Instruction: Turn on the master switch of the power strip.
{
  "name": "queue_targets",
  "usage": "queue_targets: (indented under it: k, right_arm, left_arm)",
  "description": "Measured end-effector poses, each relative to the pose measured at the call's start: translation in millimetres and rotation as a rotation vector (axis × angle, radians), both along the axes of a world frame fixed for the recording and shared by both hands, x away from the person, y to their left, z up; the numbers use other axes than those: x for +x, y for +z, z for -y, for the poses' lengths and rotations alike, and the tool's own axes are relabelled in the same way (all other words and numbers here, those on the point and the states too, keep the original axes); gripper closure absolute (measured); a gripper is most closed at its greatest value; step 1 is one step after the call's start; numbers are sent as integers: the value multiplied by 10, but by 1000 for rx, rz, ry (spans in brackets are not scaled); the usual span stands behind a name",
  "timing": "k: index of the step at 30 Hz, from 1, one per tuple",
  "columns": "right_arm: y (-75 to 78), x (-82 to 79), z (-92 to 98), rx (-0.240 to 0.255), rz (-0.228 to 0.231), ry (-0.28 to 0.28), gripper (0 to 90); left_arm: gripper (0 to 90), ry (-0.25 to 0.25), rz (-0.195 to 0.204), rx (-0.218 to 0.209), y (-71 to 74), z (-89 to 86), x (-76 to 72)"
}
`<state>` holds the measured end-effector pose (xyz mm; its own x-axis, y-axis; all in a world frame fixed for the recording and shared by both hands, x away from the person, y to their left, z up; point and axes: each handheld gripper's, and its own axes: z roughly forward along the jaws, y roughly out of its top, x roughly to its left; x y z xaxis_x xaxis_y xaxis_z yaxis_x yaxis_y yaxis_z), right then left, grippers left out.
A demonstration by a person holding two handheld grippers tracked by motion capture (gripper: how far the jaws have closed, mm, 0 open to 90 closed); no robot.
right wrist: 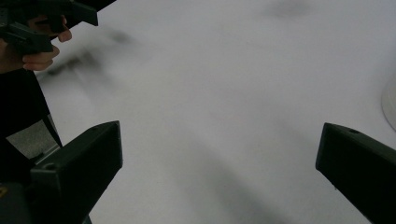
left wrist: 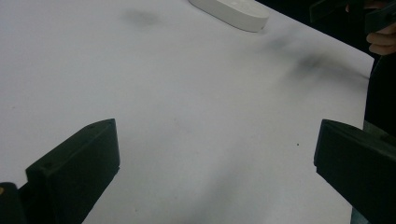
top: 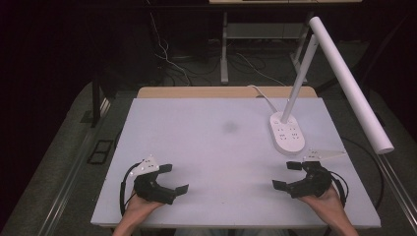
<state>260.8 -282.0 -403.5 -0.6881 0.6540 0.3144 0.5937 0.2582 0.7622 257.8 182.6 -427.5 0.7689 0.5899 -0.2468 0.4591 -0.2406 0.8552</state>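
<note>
White plastic lamp base (top: 286, 132), right of centre on counter (top: 211, 147): rigid, smooth, top-heavy; grip at stem. Left gripper (top: 172, 178), right gripper (top: 287, 175): fingers spread, empty

Right gripper (right wrist: 219, 172) seen along its own two black blocky fingers (right wrist: 79, 172), spread wide apart with nothing between them. Beneath and beyond, plain white matte counter (right wrist: 224, 93) marked by faint grey smudges. At upper left, farther off, left gripper (right wrist: 42, 21), black, held in a hand (right wrist: 32, 56) near the counter's edge. At right margin, curved edge of white rounded lamp base (right wrist: 390, 100).
</note>
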Motion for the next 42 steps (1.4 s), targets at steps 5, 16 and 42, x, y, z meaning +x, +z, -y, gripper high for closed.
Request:
queue_targets:
  k: [5, 16, 42]
  right_arm:
    - [43, 63, -28, -16, 3, 14, 0]
    - [163, 186, -71, -45, 14, 26, 0]
    - [436, 596, -264, -115, 41, 40, 0]
  left_arm:
    - [0, 2, -1, 0, -1, -1, -4]
    - [0, -4, -2, 3, -4, 7, -6]
    - [0, -3, -3, 4, -7, 5, -4]
